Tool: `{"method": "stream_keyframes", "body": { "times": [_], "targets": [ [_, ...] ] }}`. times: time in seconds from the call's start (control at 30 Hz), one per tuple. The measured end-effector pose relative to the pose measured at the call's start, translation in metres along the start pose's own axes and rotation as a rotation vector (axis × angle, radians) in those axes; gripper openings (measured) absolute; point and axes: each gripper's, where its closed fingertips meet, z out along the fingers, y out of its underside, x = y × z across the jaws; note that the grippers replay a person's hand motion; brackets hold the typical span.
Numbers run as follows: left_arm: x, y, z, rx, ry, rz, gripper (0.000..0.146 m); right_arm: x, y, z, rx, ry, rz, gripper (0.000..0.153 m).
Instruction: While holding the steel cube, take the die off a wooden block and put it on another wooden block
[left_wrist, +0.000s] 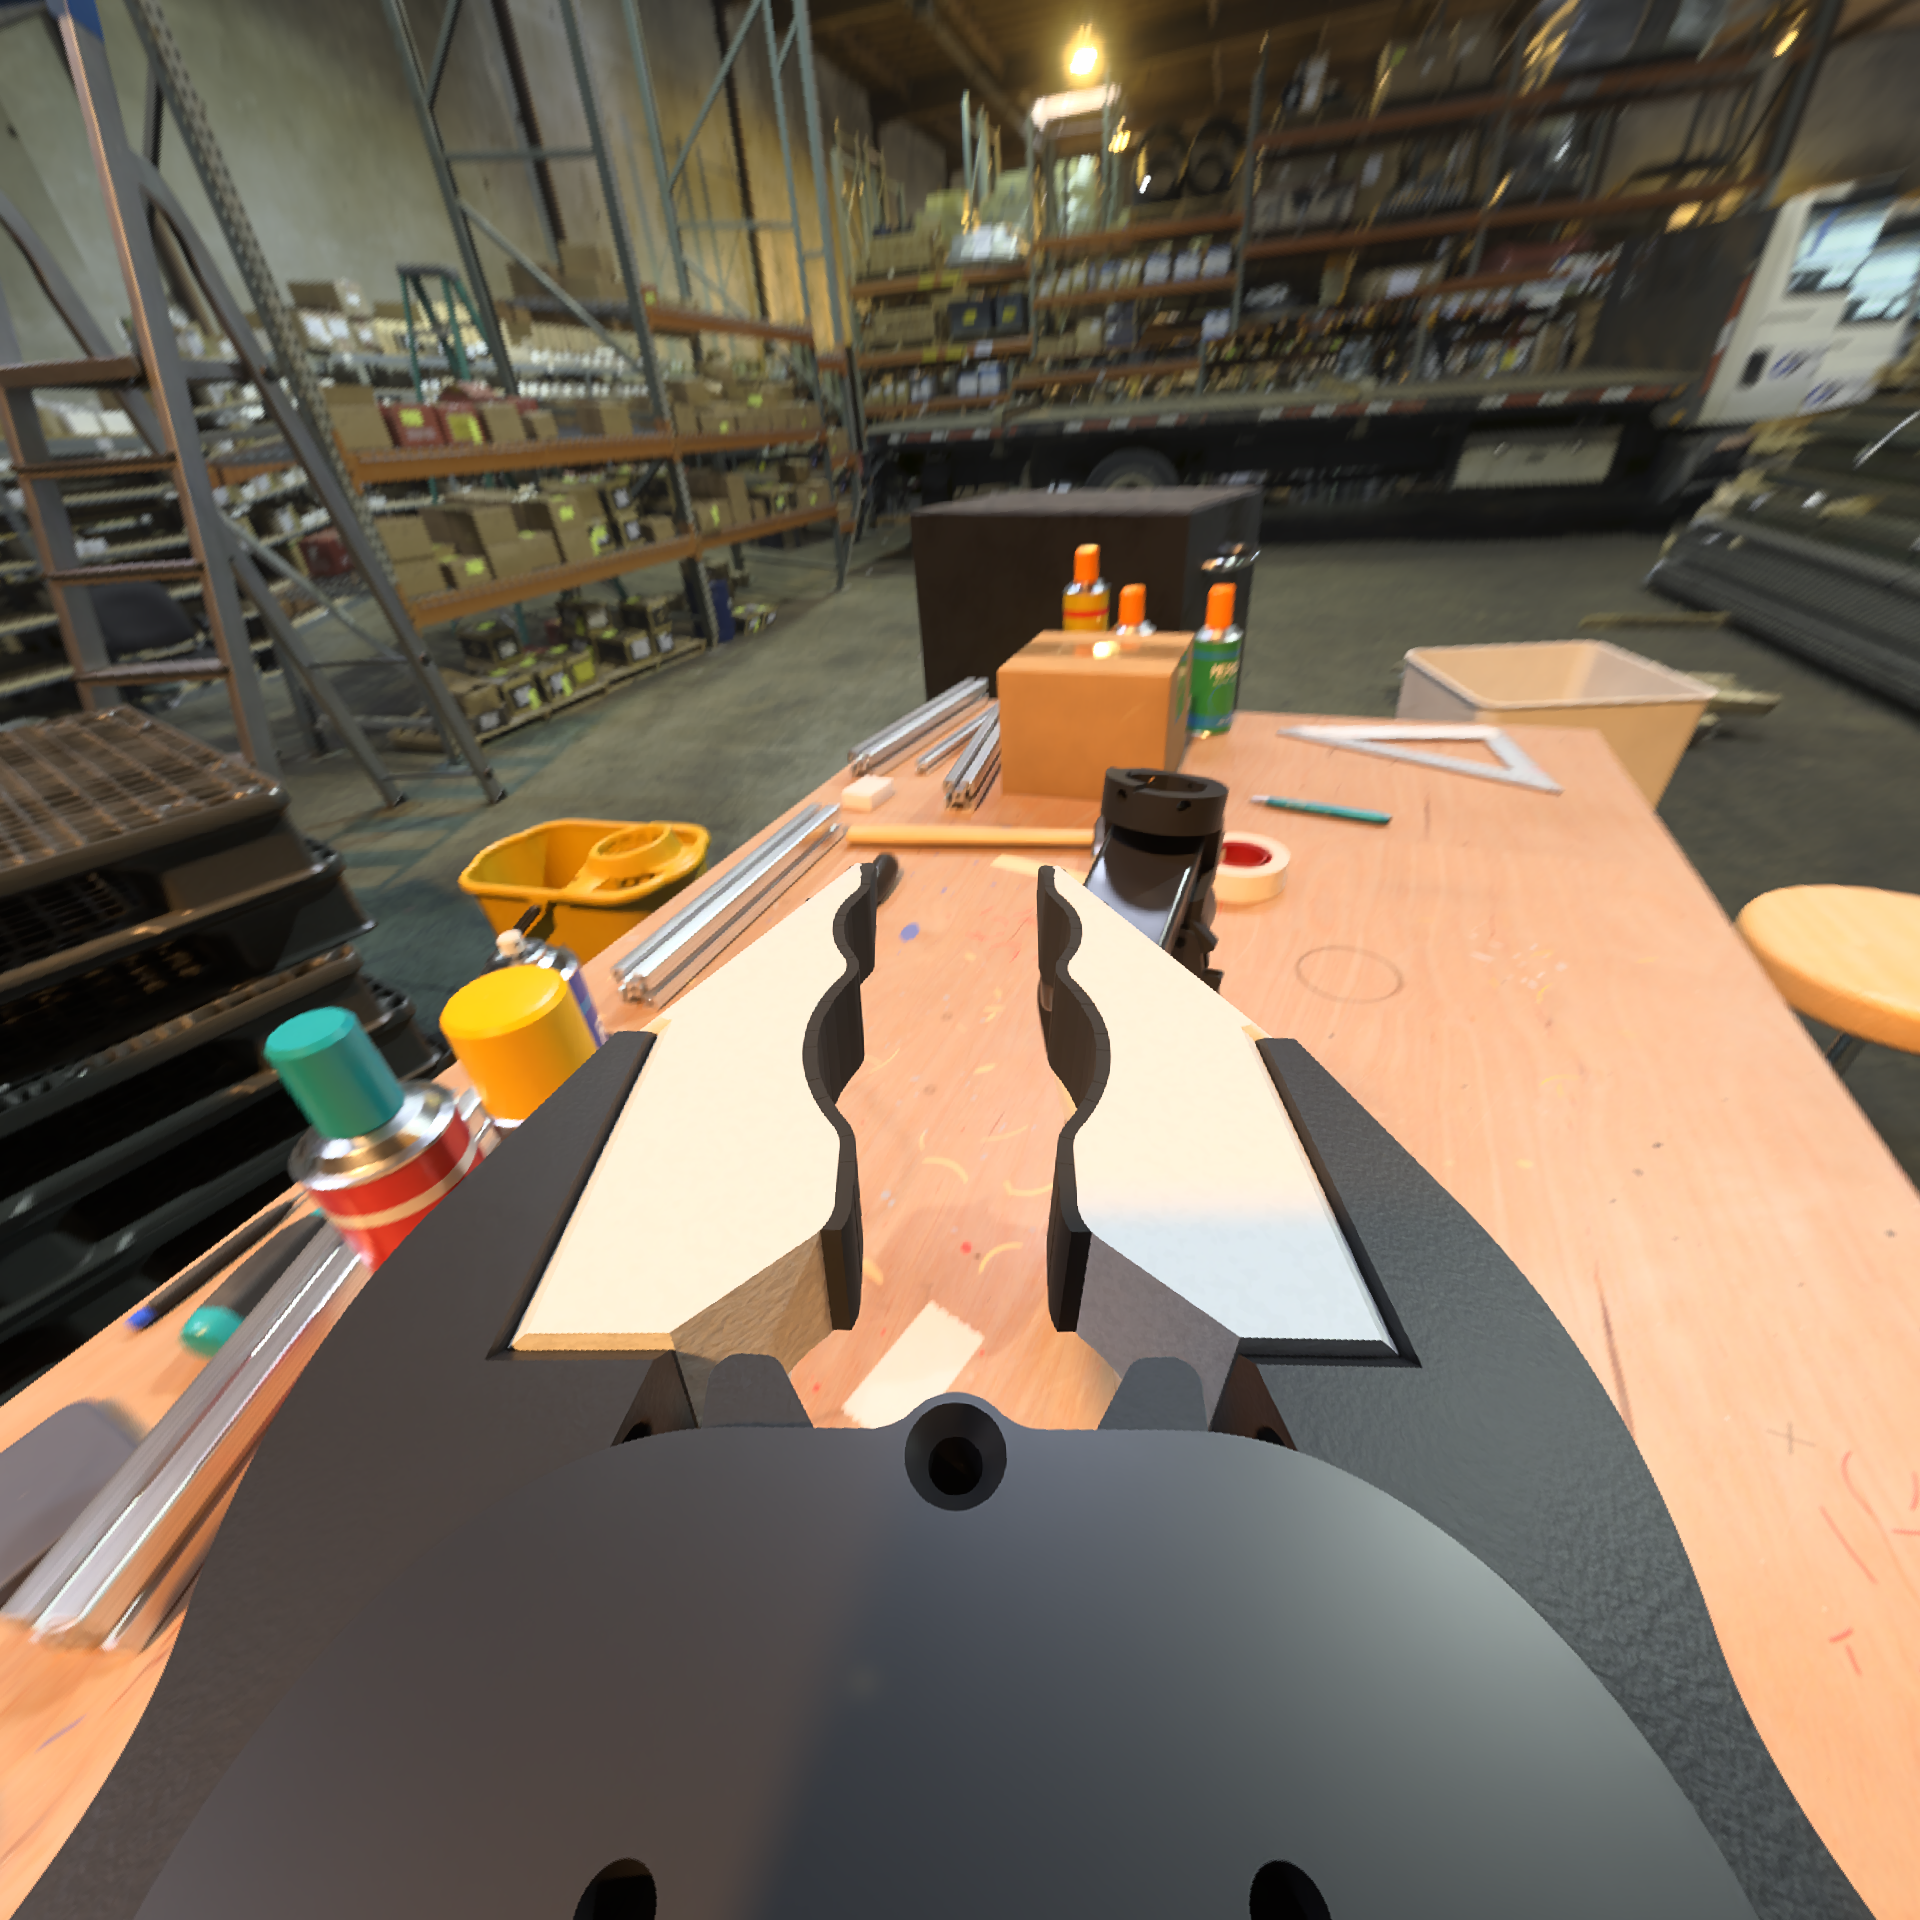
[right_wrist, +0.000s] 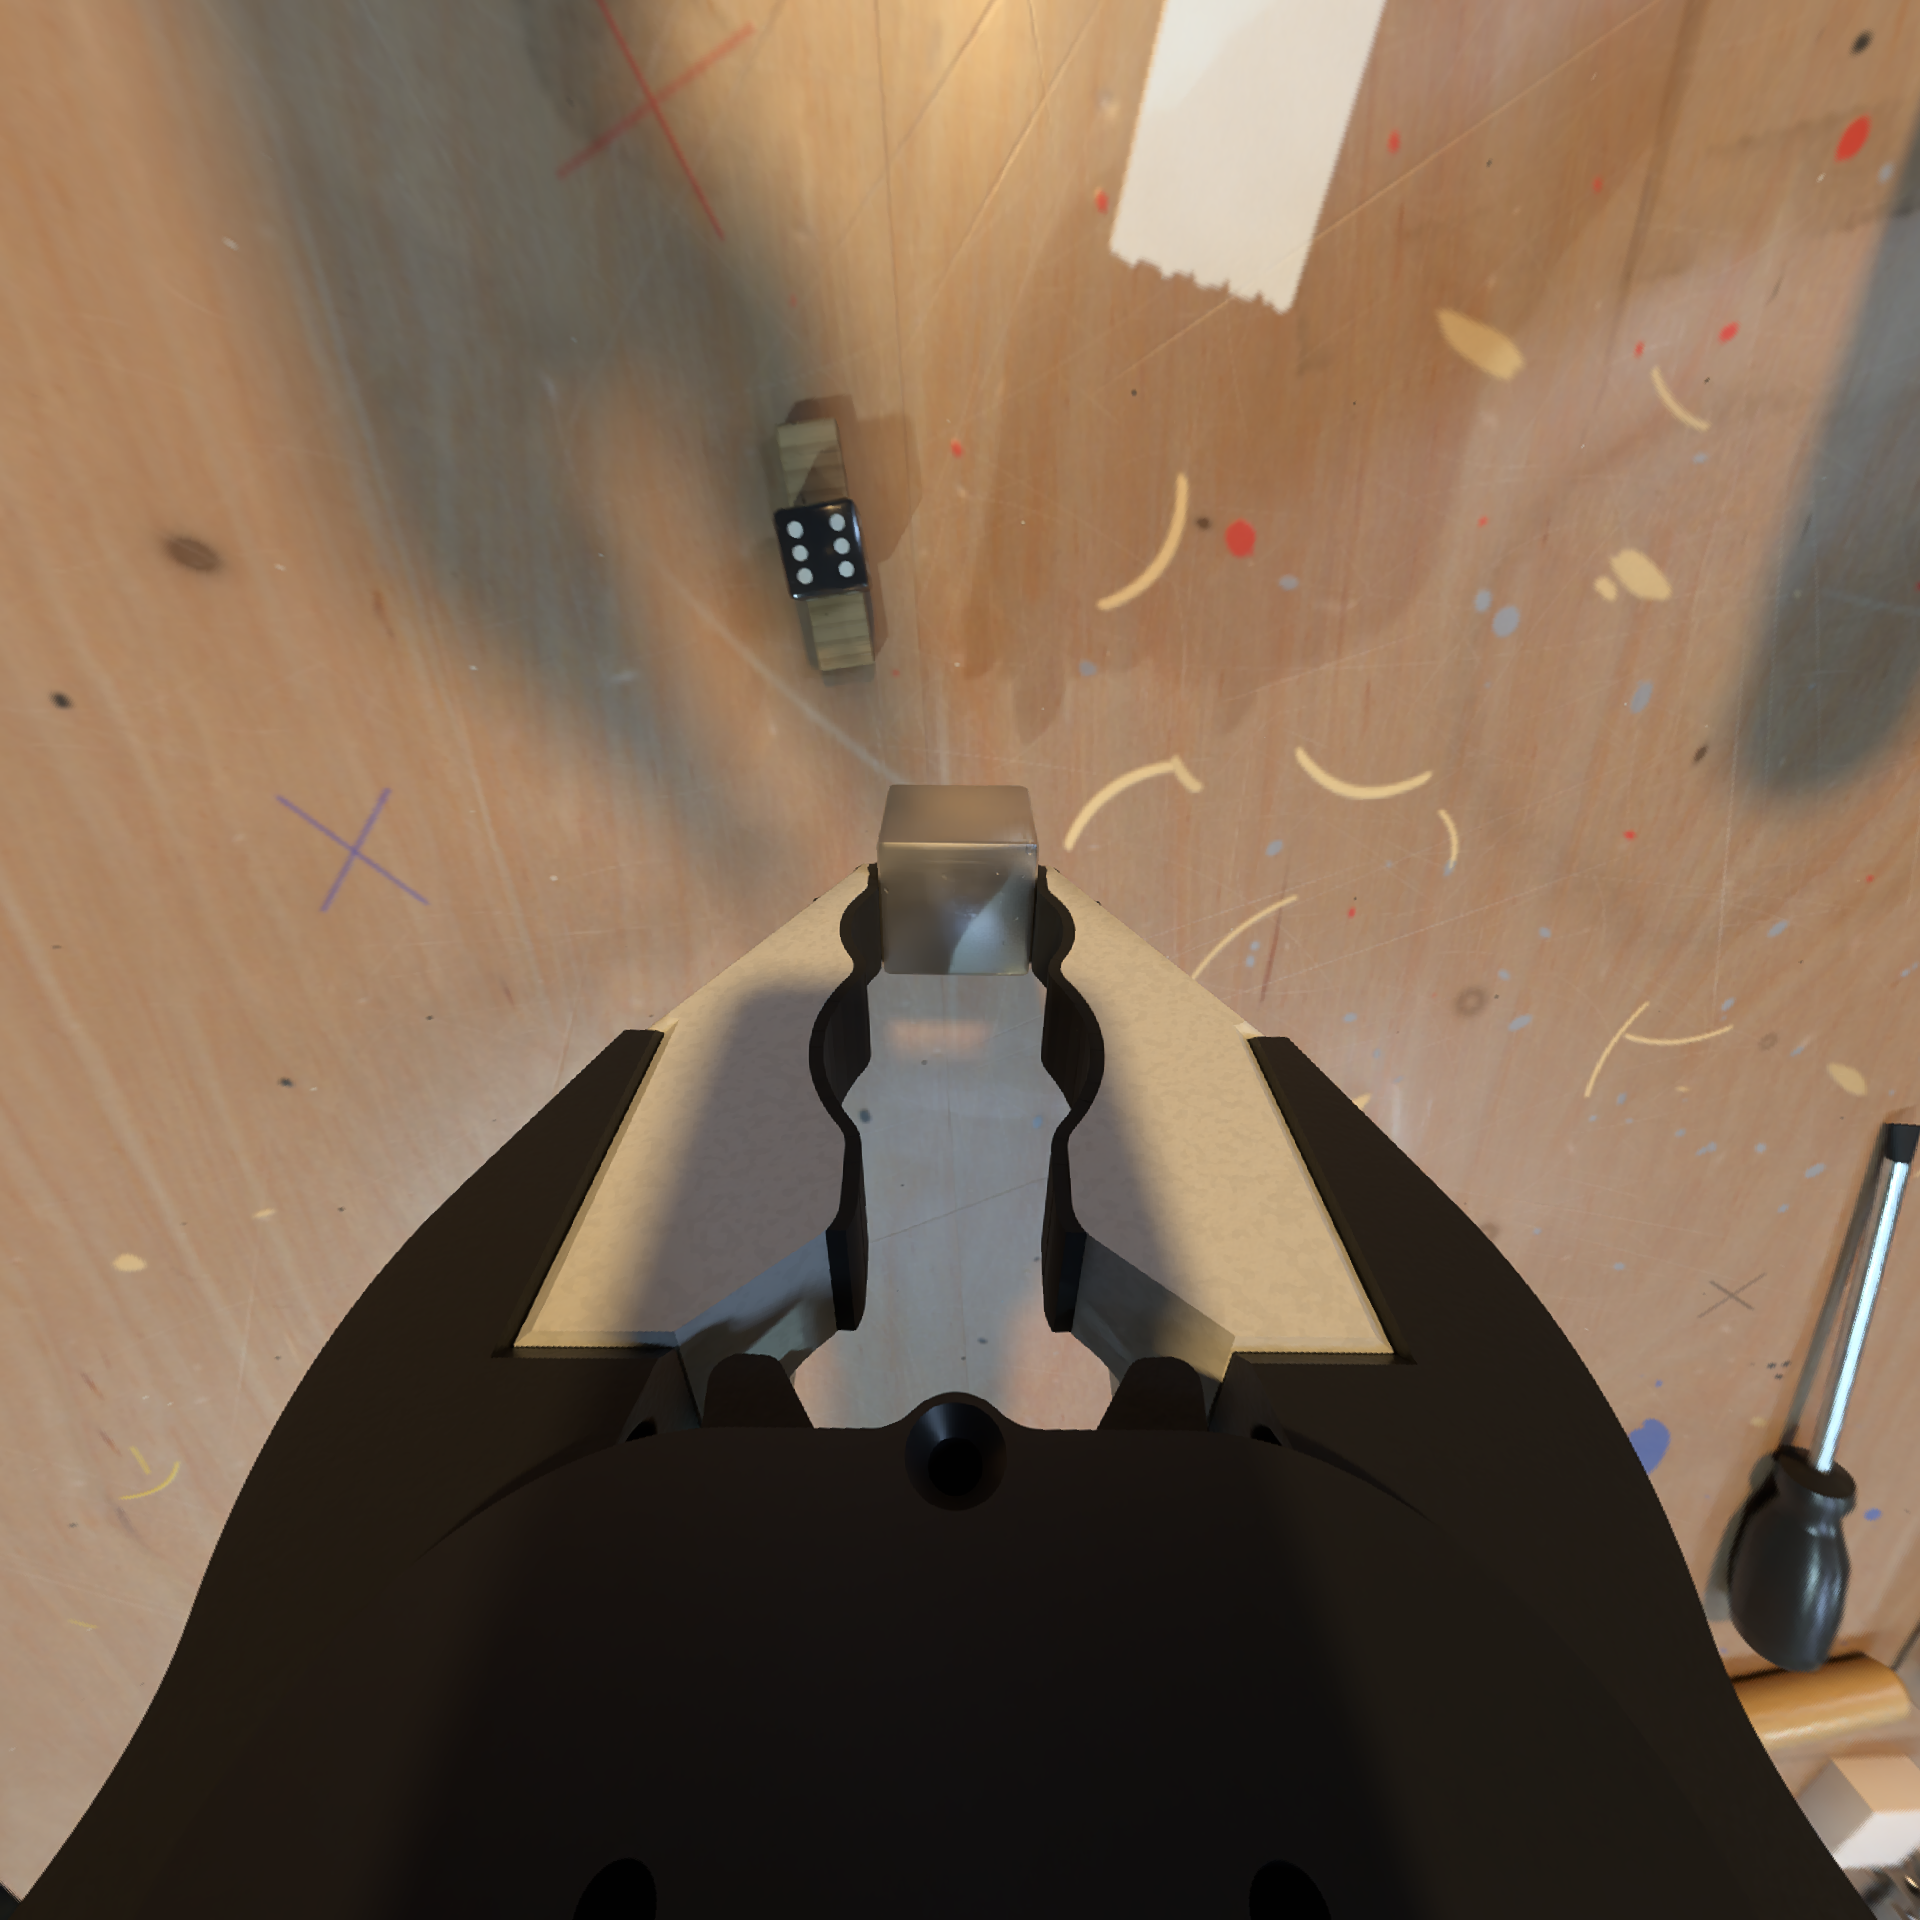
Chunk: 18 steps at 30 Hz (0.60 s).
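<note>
In the right wrist view, my right gripper (right_wrist: 956, 896) points down at the wooden table (right_wrist: 364, 1039) and is shut on the steel cube (right_wrist: 956, 831), held at the fingertips. Ahead and slightly left, a black die (right_wrist: 821, 551) with white pips sits on a wooden block (right_wrist: 840, 636). A second wooden block (right_wrist: 808, 455) lies just beyond it; I cannot tell whether the two blocks touch. My left gripper (left_wrist: 956, 883) is open and empty above the table (left_wrist: 1455, 1143). The die and blocks are not in the left wrist view. A black device (left_wrist: 1158, 831), possibly the other gripper, stands behind my right finger.
Spray cans (left_wrist: 364, 1132) and aluminium profiles (left_wrist: 727, 914) line the table's left edge. A cardboard box (left_wrist: 1091, 707), bottles (left_wrist: 1216, 665), a tape roll (left_wrist: 1252, 868) and a set square (left_wrist: 1434, 748) lie farther back. A stool (left_wrist: 1839, 956) stands to the right. A screwdriver (right_wrist: 1808, 1538) lies at the right.
</note>
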Motion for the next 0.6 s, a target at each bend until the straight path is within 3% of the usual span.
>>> {"method": "stream_keyframes", "body": {
  "times": [0.6],
  "targets": [
    [0.01,0.024,0.026,-0.122,0.054,0.034,0.034,0.005,0.008,0.025,-0.078,-0.02,0.029,0.028]
  ]
}}
